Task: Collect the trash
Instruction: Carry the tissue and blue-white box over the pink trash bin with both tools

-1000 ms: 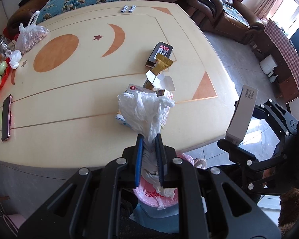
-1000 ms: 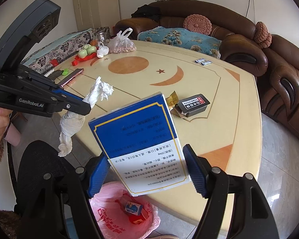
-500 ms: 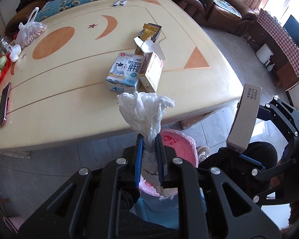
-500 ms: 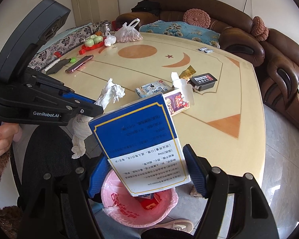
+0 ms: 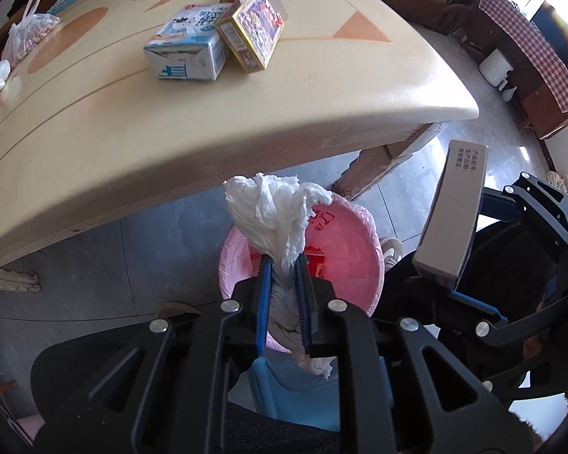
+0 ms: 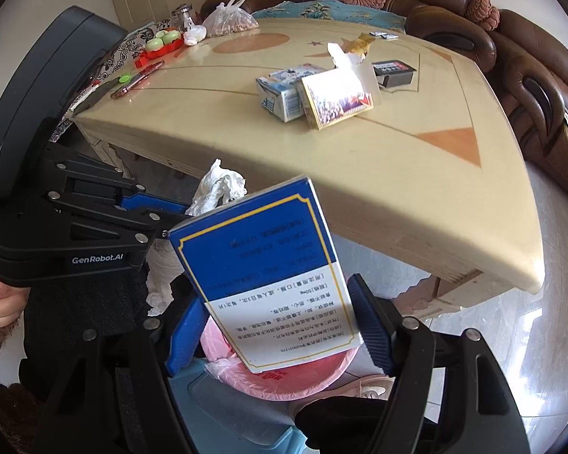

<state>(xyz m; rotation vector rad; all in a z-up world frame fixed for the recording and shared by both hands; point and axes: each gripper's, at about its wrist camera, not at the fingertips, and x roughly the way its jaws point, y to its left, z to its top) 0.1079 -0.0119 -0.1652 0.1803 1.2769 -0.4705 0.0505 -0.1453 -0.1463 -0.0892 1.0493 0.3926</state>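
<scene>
My left gripper (image 5: 283, 261) is shut on a crumpled white tissue (image 5: 272, 215) and holds it above the pink-lined trash bin (image 5: 352, 242) beside the table. My right gripper (image 6: 280, 314) is shut on a blue and white box (image 6: 265, 265), held over the same bin (image 6: 284, 382). The box also shows in the left wrist view (image 5: 454, 208), and the tissue in the right wrist view (image 6: 217, 189). On the table (image 5: 208, 113) lie a white and blue carton (image 5: 185, 53), an open yellow-edged box (image 5: 252, 34) and a black box (image 6: 394, 72).
A bag of nuts (image 6: 231, 19), a red tray with green fruit (image 6: 163, 41), a phone (image 6: 136, 79) and small items sit at the table's far left. Brown sofas (image 6: 530, 75) ring the table. A blue stool (image 5: 295, 393) stands under the bin. My shoe (image 6: 371, 386) is beside it.
Both grippers have dropped from over the table top to below its edge, and now hang over the pink bin. Their holds on tissue and box are unchanged.
</scene>
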